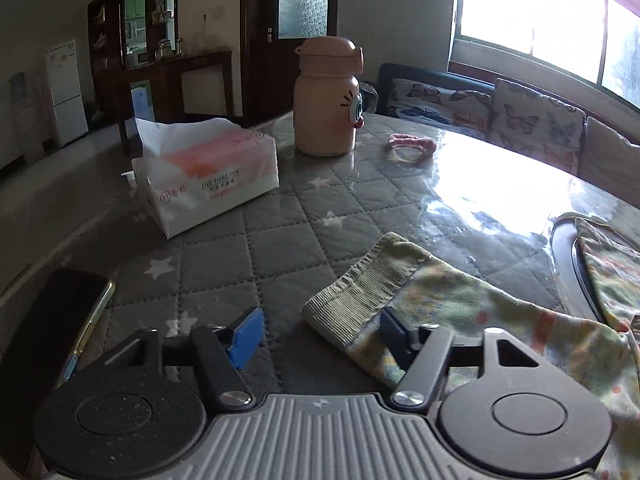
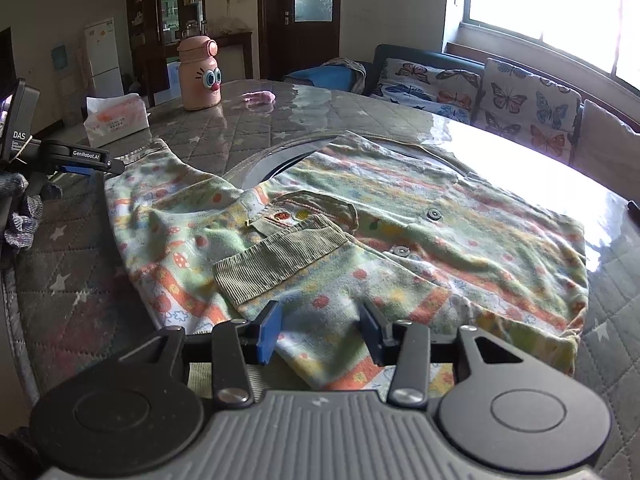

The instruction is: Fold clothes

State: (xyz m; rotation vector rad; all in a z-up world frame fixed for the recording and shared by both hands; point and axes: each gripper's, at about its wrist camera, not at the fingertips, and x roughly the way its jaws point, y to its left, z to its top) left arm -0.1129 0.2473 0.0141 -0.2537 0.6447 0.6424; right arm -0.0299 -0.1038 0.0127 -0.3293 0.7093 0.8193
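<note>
Our left hand-held gripper (image 1: pixel 320 334) sits low over the bench (image 1: pixel 280 220), jaws standing partly apart with nothing pinched. The ribbed cuff (image 1: pixel 360 296) of one sleeve lies right by the right-side pad; the other pad is over bare quilted cover. We can't tell if that pad actually touches the cloth.

Our right hand-held gripper (image 2: pixel 320 334) is also partly open, pads on either side of a fold of the garment (image 2: pixel 360 240) but not squeezing it as far as we can see. The other ribbed cuff (image 2: pixel 280 264) lies just ahead of its blue pads, folded in over the chest.

The garment itself is a small patterned jacket, green and orange with snap buttons, spread flat across the middle of the bench, one sleeve tucked in and the other reaching out to the left where the left gripper is.

Further out: a phone (image 1: pixel 60 320) lies at the left edge, near the left gripper. Beyond that a tissue pack (image 1: pixel 204 176), then a pink cartoon-face bottle (image 1: pixel 326 100) standing upright, and a pink hair tie (image 1: pixel 412 144) beside it. A butterfly-print sofa (image 2: pixel 500 96) runs under the window behind the bench.
</note>
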